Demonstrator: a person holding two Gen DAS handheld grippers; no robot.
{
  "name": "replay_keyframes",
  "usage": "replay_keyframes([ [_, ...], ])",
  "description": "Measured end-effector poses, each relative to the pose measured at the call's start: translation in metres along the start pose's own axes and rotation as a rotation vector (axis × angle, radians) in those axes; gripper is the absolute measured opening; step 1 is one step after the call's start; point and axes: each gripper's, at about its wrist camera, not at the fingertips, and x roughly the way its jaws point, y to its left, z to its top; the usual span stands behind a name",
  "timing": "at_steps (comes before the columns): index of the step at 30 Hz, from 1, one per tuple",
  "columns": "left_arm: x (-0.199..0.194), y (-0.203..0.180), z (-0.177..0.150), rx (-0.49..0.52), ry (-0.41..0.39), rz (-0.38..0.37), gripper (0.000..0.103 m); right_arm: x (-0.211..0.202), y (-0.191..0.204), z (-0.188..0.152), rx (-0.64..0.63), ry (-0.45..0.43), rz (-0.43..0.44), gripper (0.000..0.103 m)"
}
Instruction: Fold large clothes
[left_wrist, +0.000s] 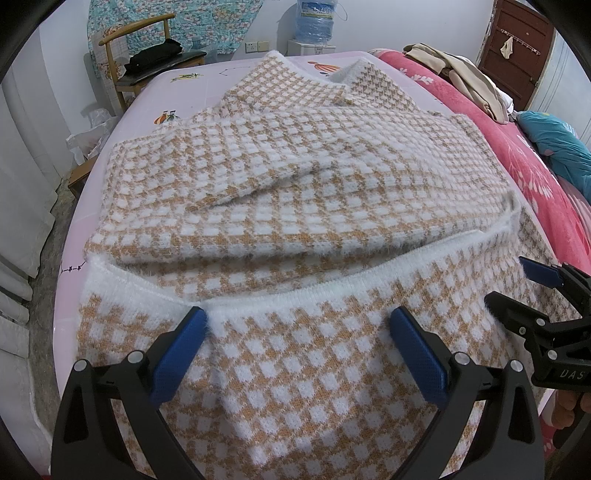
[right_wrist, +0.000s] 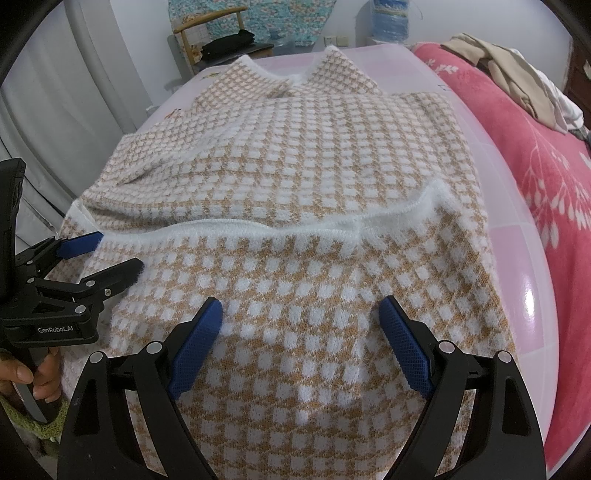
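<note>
Checked sweater (left_wrist: 295, 177) lies spread on the pink sheet (left_wrist: 147, 96) of the bed, sleeves folded in over the body, white ribbed hem (left_wrist: 280, 291) turned up toward the middle; I judge the knit soft, fuzzy, limp and fairly bulky, light enough but prone to sag and slide between layers; best hold is the thick hem band near each side, pinching both layers together; my left gripper (left_wrist: 297, 350) stands wide open above the cloth, nothing between the pads; my right gripper (right_wrist: 301, 341) likewise wide open, empty; containers: only a water jug (left_wrist: 316, 20) by the far wall, contents unclear
</note>
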Motion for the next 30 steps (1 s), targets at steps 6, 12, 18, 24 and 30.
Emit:
replay_keyframes([
  [6,0.0001,0.0003,0.0002,0.000,0.000,0.000,0.097,0.0000,0.0001,0.0000,0.000,0.000,0.000,0.083],
  [12,0.0001,0.0001,0.0001,0.000,0.001,0.001,0.097,0.0000,0.0000,0.0000,0.000,0.000,0.000,0.083],
  [18,0.0000,-0.0003,-0.0002,0.000,0.000,0.001,0.097,-0.0001,-0.0001,-0.0003,0.000,0.000,0.000,0.083],
  [24,-0.0001,-0.0004,-0.0002,0.000,0.000,0.001,0.097,0.0000,0.0001,-0.0001,-0.001,0.001,-0.001,0.083],
  [30,-0.0002,-0.0005,-0.0002,-0.001,0.001,0.002,0.097,-0.0001,0.0002,-0.0003,0.000,0.000,-0.001,0.083],
])
